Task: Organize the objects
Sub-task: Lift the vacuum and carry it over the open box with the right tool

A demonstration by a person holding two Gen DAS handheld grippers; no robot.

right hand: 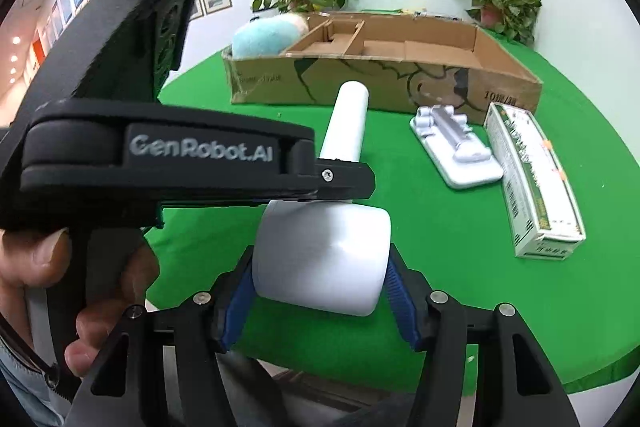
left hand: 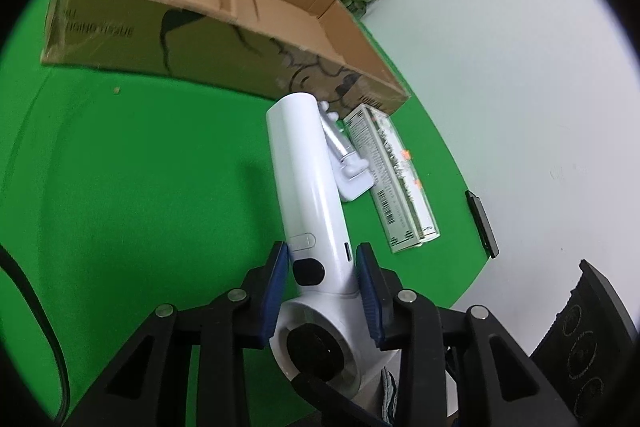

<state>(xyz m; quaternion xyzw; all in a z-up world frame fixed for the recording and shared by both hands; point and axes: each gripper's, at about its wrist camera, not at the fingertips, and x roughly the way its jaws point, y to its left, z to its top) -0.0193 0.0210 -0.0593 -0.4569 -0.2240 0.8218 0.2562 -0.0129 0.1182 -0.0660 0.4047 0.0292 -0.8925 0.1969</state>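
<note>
In the left wrist view, our left gripper [left hand: 322,279] clamps its blue pads on the handle of the white plastic hair dryer [left hand: 304,195], whose handle points toward the long open cardboard box [left hand: 224,39] by the far edge of the green tabletop [left hand: 140,167].

In the right wrist view, our right gripper [right hand: 320,291] squeezes the dryer's barrel, held above the tabletop's near edge beside a white mounting bracket [right hand: 456,151] and green-white carton [right hand: 532,179].

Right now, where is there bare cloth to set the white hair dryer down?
Bare green cloth lies left of the hair dryer, in front of the cardboard box. Crowded on the right: white holder and green carton lie side by side.
</note>
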